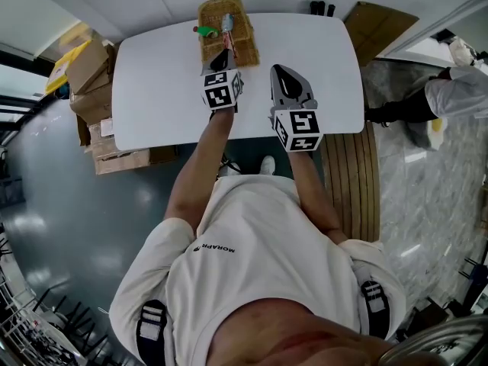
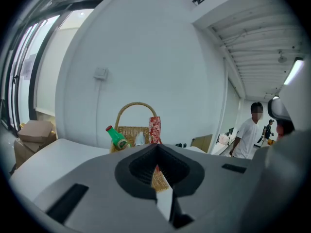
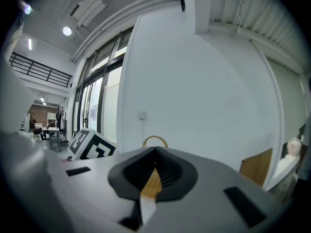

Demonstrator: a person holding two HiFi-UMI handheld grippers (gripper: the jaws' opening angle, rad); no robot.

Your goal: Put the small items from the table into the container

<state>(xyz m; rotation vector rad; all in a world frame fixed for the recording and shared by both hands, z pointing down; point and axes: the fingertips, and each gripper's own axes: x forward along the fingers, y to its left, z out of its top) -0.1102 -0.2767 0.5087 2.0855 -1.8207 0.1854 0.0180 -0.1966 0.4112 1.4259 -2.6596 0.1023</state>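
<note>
Pinching a red packet (image 2: 154, 127) in the closed left gripper (image 1: 222, 54) over the wicker basket (image 1: 248, 48) at the white surface's (image 1: 152, 90) far edge, green bottle (image 1: 204, 30) at its left rim, right gripper (image 1: 277, 71) pressed together, empty.

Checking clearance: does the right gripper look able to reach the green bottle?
Probably not: the left gripper, holding a red packet over the basket, sits between the right gripper and the green bottle.

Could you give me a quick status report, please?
Left gripper shut at wicker basket; right gripper shut. Green bottle, red packet inside. Nothing blocking.
</note>
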